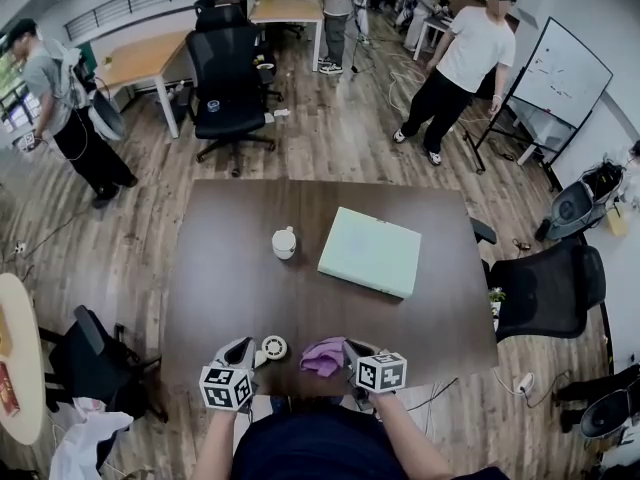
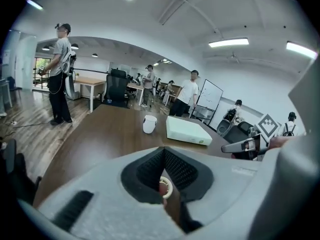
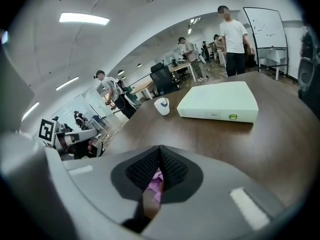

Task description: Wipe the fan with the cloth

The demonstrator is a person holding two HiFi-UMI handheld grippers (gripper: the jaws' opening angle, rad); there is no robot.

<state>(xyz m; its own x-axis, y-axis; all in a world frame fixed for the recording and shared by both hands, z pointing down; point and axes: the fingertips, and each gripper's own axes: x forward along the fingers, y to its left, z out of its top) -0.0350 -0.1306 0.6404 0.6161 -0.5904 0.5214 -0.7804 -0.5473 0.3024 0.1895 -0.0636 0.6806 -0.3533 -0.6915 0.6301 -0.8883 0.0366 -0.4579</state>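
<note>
left gripper (image 2: 163,150) clamped on round white fan (image 2: 167,186), mostly hidden by ribbed pads (image 2: 181,170) | right gripper (image 3: 159,149) pinching soft crumpled purple cloth (image 3: 158,182)

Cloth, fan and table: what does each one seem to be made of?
The cloth looks like soft fabric: purple, matt, crumpled into loose folds. The fan is probably plastic: white, smooth, with a round moulded ring. The table looks like wood or a wood-look laminate: dark brown, with faint grain and a slight sheen. Which of the two it is I cannot tell.
</note>
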